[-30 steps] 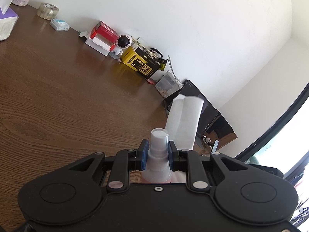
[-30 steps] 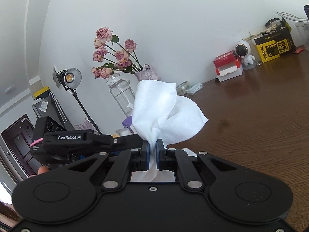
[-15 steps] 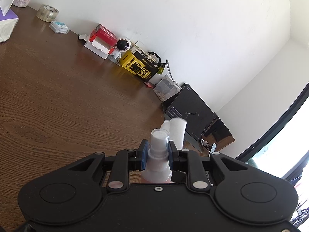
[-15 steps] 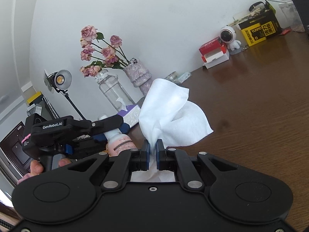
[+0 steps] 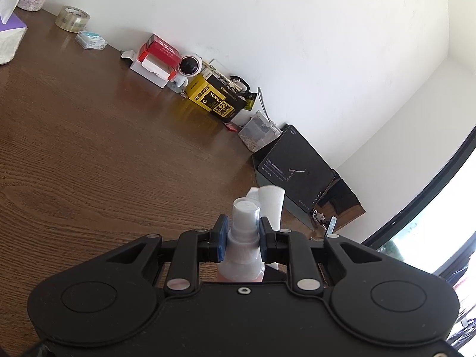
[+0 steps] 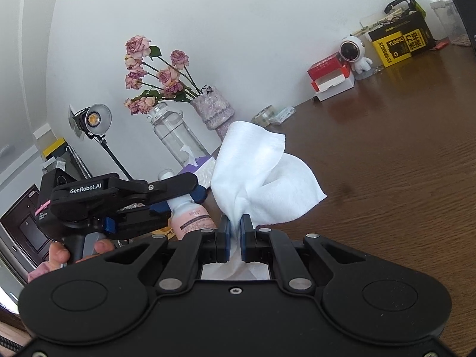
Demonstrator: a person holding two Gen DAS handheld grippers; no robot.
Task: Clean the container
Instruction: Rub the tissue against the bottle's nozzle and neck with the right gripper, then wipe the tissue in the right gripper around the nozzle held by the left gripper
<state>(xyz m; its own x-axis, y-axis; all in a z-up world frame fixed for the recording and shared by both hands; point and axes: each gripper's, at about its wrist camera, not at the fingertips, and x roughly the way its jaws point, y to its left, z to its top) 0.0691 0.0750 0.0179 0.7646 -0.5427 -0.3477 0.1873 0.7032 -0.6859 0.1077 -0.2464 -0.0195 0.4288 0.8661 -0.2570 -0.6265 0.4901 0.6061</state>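
Note:
My left gripper (image 5: 241, 232) is shut on the neck of a small pink spray bottle (image 5: 242, 238) with a clear cap, held upright above the brown wooden table (image 5: 89, 154). In the right wrist view the same bottle (image 6: 192, 217) shows its pink label beside the left gripper (image 6: 178, 196), which a hand (image 6: 59, 253) holds. My right gripper (image 6: 234, 232) is shut on a bunched white wipe (image 6: 261, 178) that fans out above its fingers, just right of the bottle and apart from it. A strip of the wipe (image 5: 272, 205) stands behind the bottle cap.
Along the wall sit a tape roll (image 5: 72, 18), a red and white box (image 5: 154, 59), an astronaut figure (image 5: 187, 68), a yellow and black box (image 5: 214, 98) and a dark tablet (image 5: 294, 169). A vase of roses (image 6: 212, 110), a clear water bottle (image 6: 175, 136) and a tissue box (image 6: 199, 169) stand at the left.
The right gripper with the wipe has dropped lower and come closer beside the bottle. From the left wrist, the wipe now shows as a short strip behind the cap.

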